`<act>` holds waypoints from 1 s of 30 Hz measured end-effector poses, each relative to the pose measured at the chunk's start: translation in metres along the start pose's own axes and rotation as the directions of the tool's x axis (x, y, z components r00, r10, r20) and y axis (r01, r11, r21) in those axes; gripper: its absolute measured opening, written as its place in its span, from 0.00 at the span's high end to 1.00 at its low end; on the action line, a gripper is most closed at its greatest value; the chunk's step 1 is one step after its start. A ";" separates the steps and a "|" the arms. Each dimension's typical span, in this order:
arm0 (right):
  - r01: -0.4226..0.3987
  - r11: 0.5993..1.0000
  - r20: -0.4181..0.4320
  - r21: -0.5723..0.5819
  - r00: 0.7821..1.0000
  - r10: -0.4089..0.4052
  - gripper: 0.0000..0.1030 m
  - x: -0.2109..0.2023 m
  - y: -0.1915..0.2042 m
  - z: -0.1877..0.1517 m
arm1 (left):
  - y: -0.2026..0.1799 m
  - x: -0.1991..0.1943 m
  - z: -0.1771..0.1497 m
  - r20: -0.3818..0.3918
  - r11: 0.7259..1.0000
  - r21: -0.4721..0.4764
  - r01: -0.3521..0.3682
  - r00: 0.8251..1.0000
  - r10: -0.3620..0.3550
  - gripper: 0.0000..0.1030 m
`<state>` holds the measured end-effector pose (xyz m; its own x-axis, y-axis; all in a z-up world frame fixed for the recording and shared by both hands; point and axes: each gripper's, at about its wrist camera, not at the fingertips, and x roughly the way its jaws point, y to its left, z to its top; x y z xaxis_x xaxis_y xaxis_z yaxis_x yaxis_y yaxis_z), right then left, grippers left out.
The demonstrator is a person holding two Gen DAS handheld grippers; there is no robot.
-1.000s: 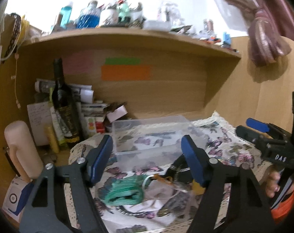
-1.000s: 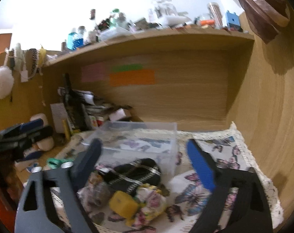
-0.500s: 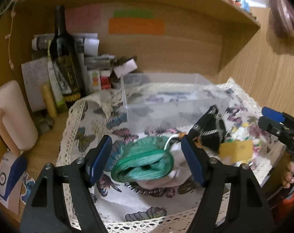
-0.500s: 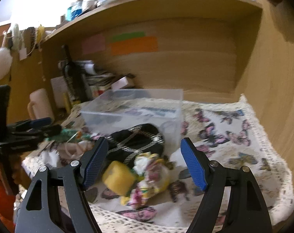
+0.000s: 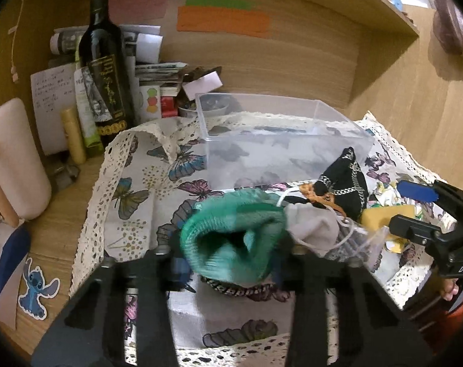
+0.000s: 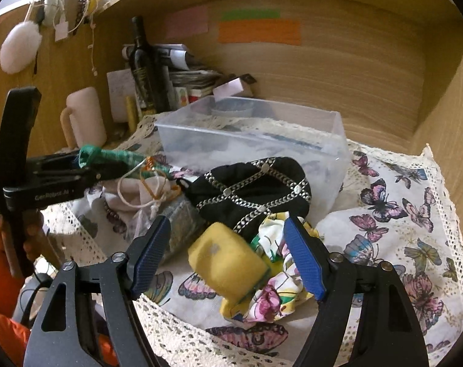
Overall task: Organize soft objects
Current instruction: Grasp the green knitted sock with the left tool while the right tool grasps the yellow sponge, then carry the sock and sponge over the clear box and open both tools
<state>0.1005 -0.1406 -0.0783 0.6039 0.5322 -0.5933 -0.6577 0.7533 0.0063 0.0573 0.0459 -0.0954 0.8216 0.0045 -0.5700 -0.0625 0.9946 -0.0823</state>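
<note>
A green knitted piece (image 5: 231, 232) fills the space between my left gripper's (image 5: 228, 260) fingers, which press on both its sides; it also shows in the right wrist view (image 6: 109, 156). A beige drawstring pouch (image 5: 314, 229) and a black chain-trimmed pouch (image 5: 344, 180) lie to its right. My right gripper (image 6: 228, 257) is open around a yellow sponge (image 6: 228, 260), with a floral scrunchie (image 6: 277, 293) and the black pouch (image 6: 259, 189) beside it. A clear plastic box (image 5: 280, 134) stands behind the pile.
A butterfly-print cloth (image 6: 393, 214) with a lace edge covers the desk. A dark wine bottle (image 5: 106, 70), papers and small boxes stand at the back left, with a pink mug (image 5: 11, 159) further left. Wooden walls enclose the back and right.
My left gripper has moved forward and down and closed on the green knitted piece. My right gripper has dropped lower, with the yellow sponge now between its open fingers.
</note>
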 end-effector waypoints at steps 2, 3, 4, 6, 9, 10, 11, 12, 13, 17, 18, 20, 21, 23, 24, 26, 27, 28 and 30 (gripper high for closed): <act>0.021 1.000 0.006 -0.008 1.000 -0.021 0.29 -0.003 0.002 0.000 | -0.002 -0.002 0.002 0.007 1.000 0.003 0.002 1.000 -0.002 0.84; 0.030 1.000 0.018 -0.007 0.999 -0.030 0.29 -0.007 0.002 0.001 | -0.002 -0.004 0.003 0.012 1.000 0.001 0.006 1.000 -0.006 0.85; 0.027 1.000 0.027 -0.005 0.999 -0.027 0.29 -0.010 0.001 0.002 | -0.002 -0.007 0.006 0.020 1.000 -0.002 0.009 1.000 -0.009 0.86; 0.013 1.000 0.047 0.002 0.999 -0.013 0.29 -0.018 0.000 0.005 | -0.002 -0.015 0.011 0.047 1.000 -0.004 0.011 0.999 -0.011 0.86; -0.009 1.000 0.069 0.001 0.998 0.009 0.29 -0.027 0.001 0.008 | -0.002 -0.032 0.020 0.101 1.000 -0.008 0.015 0.995 -0.015 0.86; -0.012 1.000 0.068 -0.002 0.998 0.012 0.30 -0.026 0.002 0.008 | -0.003 -0.038 0.022 0.120 1.000 -0.008 0.018 0.993 -0.017 0.86; -0.015 1.000 0.067 -0.010 0.998 0.015 0.31 -0.025 0.003 0.007 | -0.003 -0.044 0.024 0.136 1.000 -0.007 0.023 0.990 -0.021 0.86; -0.016 1.000 0.056 -0.017 0.998 0.016 0.34 -0.022 0.005 0.006 | -0.004 -0.050 0.026 0.149 1.000 -0.006 0.026 0.988 -0.024 0.86; -0.015 1.000 0.045 -0.020 0.999 0.016 0.36 -0.019 0.006 0.004 | -0.004 -0.053 0.027 0.158 1.000 -0.003 0.027 0.987 -0.026 0.86; -0.024 0.999 -0.032 -0.031 0.999 0.023 0.49 0.002 0.009 -0.004 | -0.012 -0.065 0.028 0.179 0.999 0.027 0.037 0.983 -0.041 0.86; -0.011 0.999 -0.047 -0.042 0.999 0.009 0.49 0.006 0.010 -0.007 | -0.015 -0.066 0.027 0.180 0.999 0.034 0.039 0.983 -0.044 0.86; 0.018 0.998 -0.063 -0.063 0.998 -0.022 0.56 0.013 0.011 -0.012 | -0.019 -0.067 0.026 0.180 0.998 0.047 0.038 0.983 -0.046 0.86; 0.026 0.997 -0.072 -0.068 0.997 -0.031 0.61 0.015 0.010 -0.014 | -0.021 -0.067 0.025 0.179 0.998 0.052 0.038 0.983 -0.047 0.86; 0.026 0.998 -0.084 -0.062 0.996 -0.031 0.64 0.018 0.007 -0.017 | -0.023 -0.066 0.025 0.177 0.998 0.053 0.041 0.983 -0.050 0.86; 0.022 0.998 -0.079 -0.052 0.997 -0.026 0.66 0.017 0.005 -0.017 | -0.023 -0.066 0.025 0.176 0.998 0.052 0.043 0.983 -0.051 0.86; 0.019 0.999 -0.066 -0.040 0.998 -0.021 0.67 0.012 0.003 -0.015 | -0.023 -0.065 0.027 0.178 0.998 0.046 0.043 0.983 -0.051 0.86; 0.021 0.999 -0.052 -0.034 0.998 -0.023 0.68 0.008 0.003 -0.013 | -0.022 -0.064 0.029 0.180 0.998 0.042 0.044 0.982 -0.051 0.86; 0.021 0.999 -0.036 -0.030 0.999 -0.022 0.68 0.003 0.002 -0.010 | -0.021 -0.064 0.031 0.183 0.998 0.038 0.044 0.982 -0.050 0.86; 0.023 1.000 0.007 -0.022 1.000 -0.023 0.68 -0.008 0.002 -0.003 | -0.019 -0.064 0.036 0.189 0.998 0.032 0.044 0.981 -0.050 0.86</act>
<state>0.0931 -0.1445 -0.0764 0.6217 0.5176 -0.5879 -0.6533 0.7567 -0.0246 0.0269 0.0301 -0.0278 0.9161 -0.0255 -0.4001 -0.0076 0.9967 -0.0809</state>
